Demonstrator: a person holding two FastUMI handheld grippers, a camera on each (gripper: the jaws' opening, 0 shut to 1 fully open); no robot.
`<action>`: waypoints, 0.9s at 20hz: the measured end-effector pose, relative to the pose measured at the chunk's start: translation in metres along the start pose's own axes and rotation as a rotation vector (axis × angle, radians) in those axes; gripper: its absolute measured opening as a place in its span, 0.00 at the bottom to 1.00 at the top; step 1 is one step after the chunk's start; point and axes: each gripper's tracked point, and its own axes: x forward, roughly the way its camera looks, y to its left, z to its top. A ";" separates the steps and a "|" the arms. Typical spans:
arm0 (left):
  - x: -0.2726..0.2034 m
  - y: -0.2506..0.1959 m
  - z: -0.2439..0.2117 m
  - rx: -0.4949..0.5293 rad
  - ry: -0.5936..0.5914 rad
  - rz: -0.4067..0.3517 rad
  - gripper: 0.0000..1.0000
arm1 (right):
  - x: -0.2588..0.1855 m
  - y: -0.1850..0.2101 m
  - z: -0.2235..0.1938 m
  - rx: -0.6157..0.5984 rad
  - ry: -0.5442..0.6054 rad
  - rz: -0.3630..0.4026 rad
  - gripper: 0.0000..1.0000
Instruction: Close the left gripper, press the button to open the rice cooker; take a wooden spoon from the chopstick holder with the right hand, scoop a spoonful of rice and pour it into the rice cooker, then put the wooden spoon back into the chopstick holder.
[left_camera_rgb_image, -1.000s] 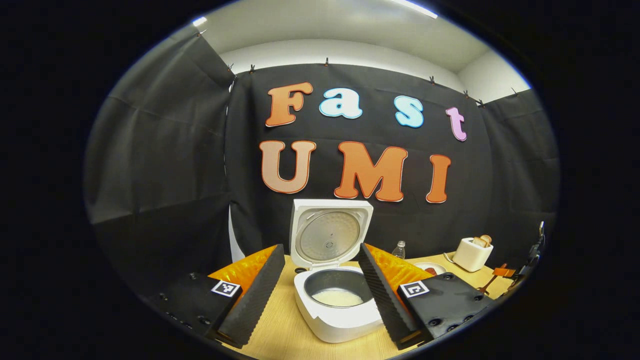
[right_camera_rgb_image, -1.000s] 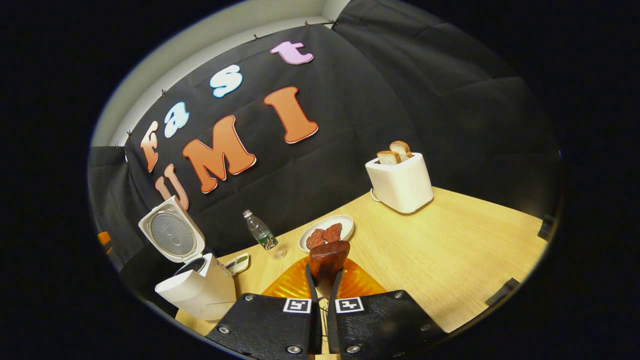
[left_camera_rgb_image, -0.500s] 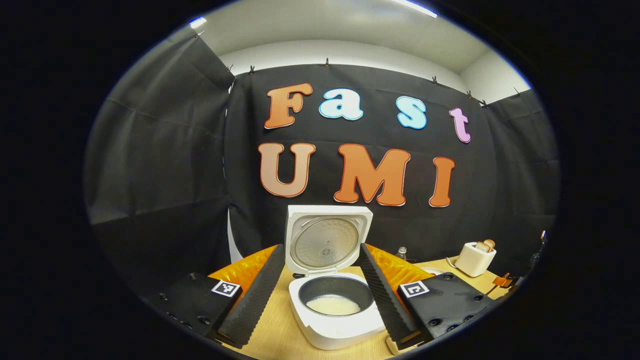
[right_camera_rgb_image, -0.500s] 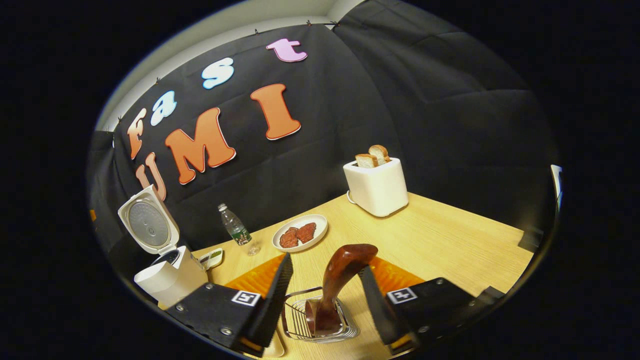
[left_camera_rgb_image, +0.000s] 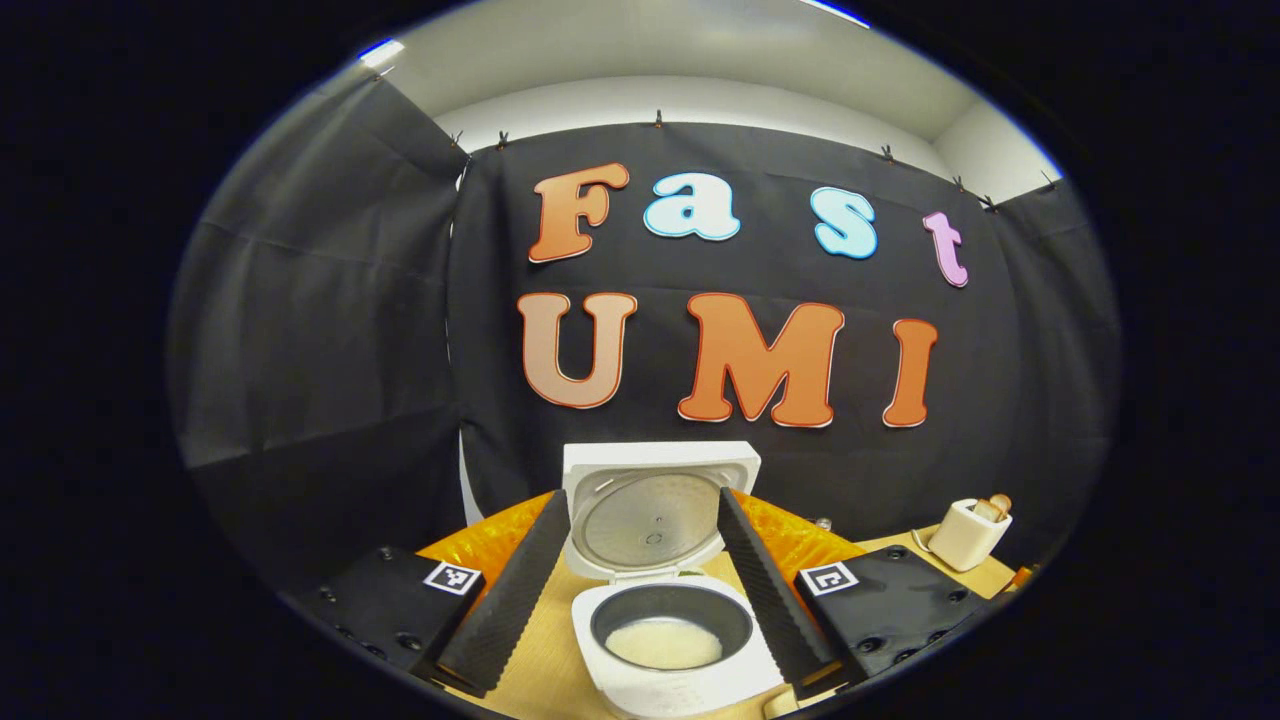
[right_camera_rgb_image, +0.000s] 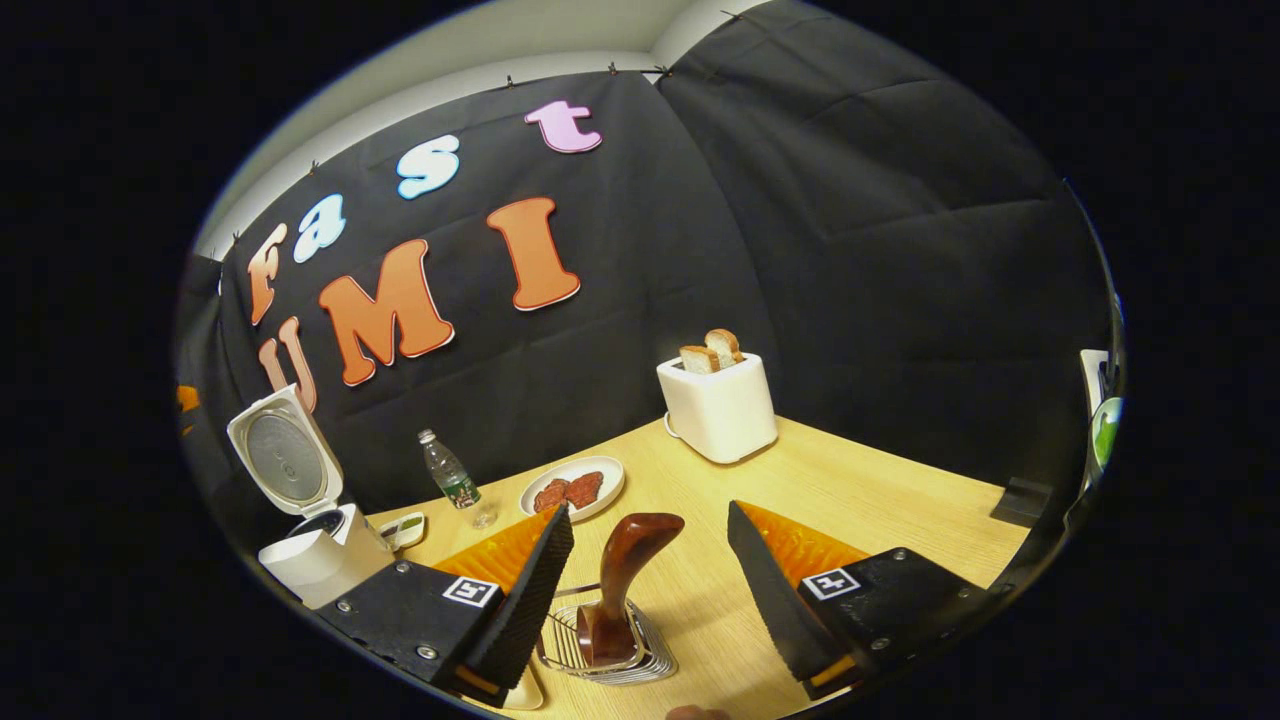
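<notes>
The white rice cooker (left_camera_rgb_image: 672, 668) stands with its lid (left_camera_rgb_image: 655, 505) up, and white rice lies in the dark inner pot (left_camera_rgb_image: 668, 630). My left gripper (left_camera_rgb_image: 640, 590) is open, one finger on either side of the cooker, touching nothing. In the right gripper view the wooden spoon (right_camera_rgb_image: 625, 575) stands in the wire chopstick holder (right_camera_rgb_image: 605, 650), bowl end up. My right gripper (right_camera_rgb_image: 650, 575) is open, its fingers wide on either side of the spoon and clear of it. The rice cooker (right_camera_rgb_image: 315, 555) also sits far left in that view.
On the wooden table (right_camera_rgb_image: 850, 500) stand a white toaster (right_camera_rgb_image: 715, 405) with bread slices, a plate (right_camera_rgb_image: 572, 487) of reddish food and a small water bottle (right_camera_rgb_image: 450, 480). A small pale dish (right_camera_rgb_image: 405, 528) lies beside the cooker. Black cloth walls close the booth.
My right gripper went from shut on the spoon to open, leaving it in the wire holder, and has drawn back. The left gripper view has tilted up, with the cooker lower in frame.
</notes>
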 end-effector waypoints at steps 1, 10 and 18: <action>0.014 -0.004 0.010 0.000 -0.006 0.002 1.00 | -0.002 -0.001 -0.001 -0.004 0.002 0.001 0.95; 0.158 -0.010 0.011 0.094 0.066 0.092 1.00 | -0.002 -0.007 0.013 -0.038 -0.032 0.000 0.94; 0.217 -0.002 -0.037 0.085 0.157 0.125 0.99 | 0.010 -0.001 0.007 -0.054 -0.024 0.006 0.95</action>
